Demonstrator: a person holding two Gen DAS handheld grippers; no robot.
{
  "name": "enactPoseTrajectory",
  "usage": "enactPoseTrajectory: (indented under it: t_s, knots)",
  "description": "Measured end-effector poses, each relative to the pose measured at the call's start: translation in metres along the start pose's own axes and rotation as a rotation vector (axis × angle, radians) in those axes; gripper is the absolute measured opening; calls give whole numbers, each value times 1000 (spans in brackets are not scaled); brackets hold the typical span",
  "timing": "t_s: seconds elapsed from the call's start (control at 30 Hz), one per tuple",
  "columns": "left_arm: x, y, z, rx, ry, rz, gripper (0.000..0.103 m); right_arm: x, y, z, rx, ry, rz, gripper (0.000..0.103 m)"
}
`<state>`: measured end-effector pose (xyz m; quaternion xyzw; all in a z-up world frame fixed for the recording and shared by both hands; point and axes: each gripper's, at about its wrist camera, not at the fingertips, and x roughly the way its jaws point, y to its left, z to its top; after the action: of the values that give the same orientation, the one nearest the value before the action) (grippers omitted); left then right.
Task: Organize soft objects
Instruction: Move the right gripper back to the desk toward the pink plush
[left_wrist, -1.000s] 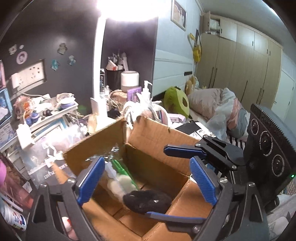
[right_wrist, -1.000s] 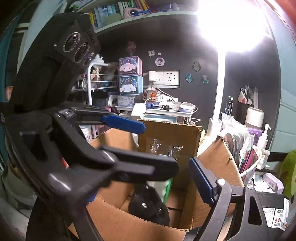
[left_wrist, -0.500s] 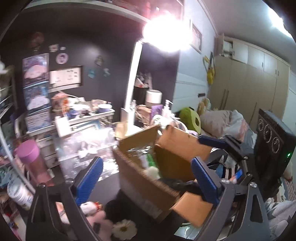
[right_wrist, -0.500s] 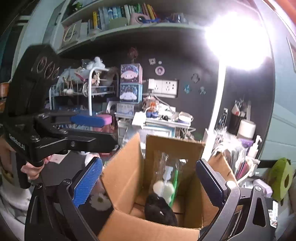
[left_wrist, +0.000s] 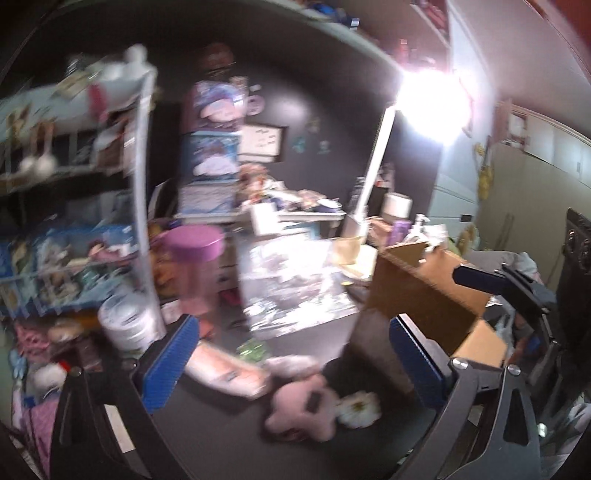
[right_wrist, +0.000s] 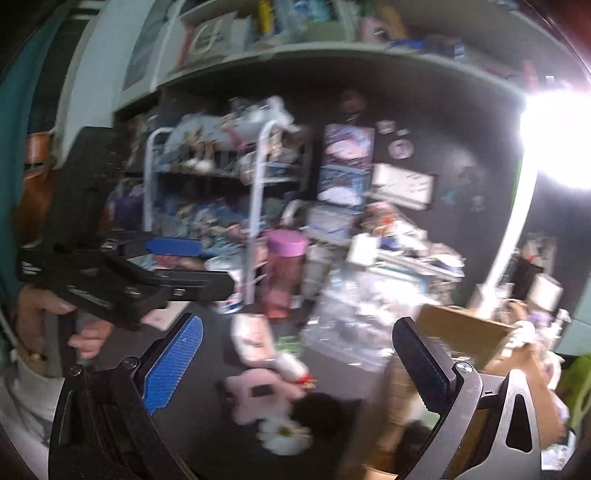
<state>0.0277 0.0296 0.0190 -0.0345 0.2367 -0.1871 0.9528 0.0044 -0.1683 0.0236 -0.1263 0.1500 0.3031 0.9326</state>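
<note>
Both frames motion-blurred. Left gripper (left_wrist: 291, 365) jaws spread wide, nothing between the blue pads (left_wrist: 170, 363). Right gripper (right_wrist: 295, 369) also wide apart, holding nothing. Pink plush toy with dark patch (left_wrist: 301, 410) lies on the dark tabletop (left_wrist: 207, 410), touching a white daisy-shaped soft flower (left_wrist: 358, 408); a black fuzzy soft item (right_wrist: 319, 410) sits just beside them. Brown cardboard box (left_wrist: 421, 295) stands to the right of the plush, flaps up; contents too blurred to tell. Pale pink flat packet (left_wrist: 225, 373) lies near the plush on its left. Pink bottle with purple lid (right_wrist: 284, 273) stands upright behind, beside white wire shelf rack (right_wrist: 258, 206). Bright white desk lamp (left_wrist: 373, 173) behind box.
</note>
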Motion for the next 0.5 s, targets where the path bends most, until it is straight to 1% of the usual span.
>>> enactPoseTrajectory:
  t_s: [0.1,0.2,0.23,0.3,0.37,0.43,0.5]
  knots:
    - [5,24,-12,-30,25,41,102,23,19,-1,-37,52,47,103]
    - [15,46,-26,-55,62,68,102,52,33,-11,-30,140,123,103]
    - [17,52,-30,-61,71,72,102,59,36,-14,-26,165,133,99]
    - [24,62,-37,-72,93,78,102,78,41,-24,-19,223,139,94]
    - [36,71,-45,-86,124,85,102,93,41,-33,-5,274,134,93]
    - [48,78,-50,-96,153,88,102,109,39,-44,14,332,121,87]
    - [59,83,-55,-103,181,94,102,122,37,-53,15,376,97,85]
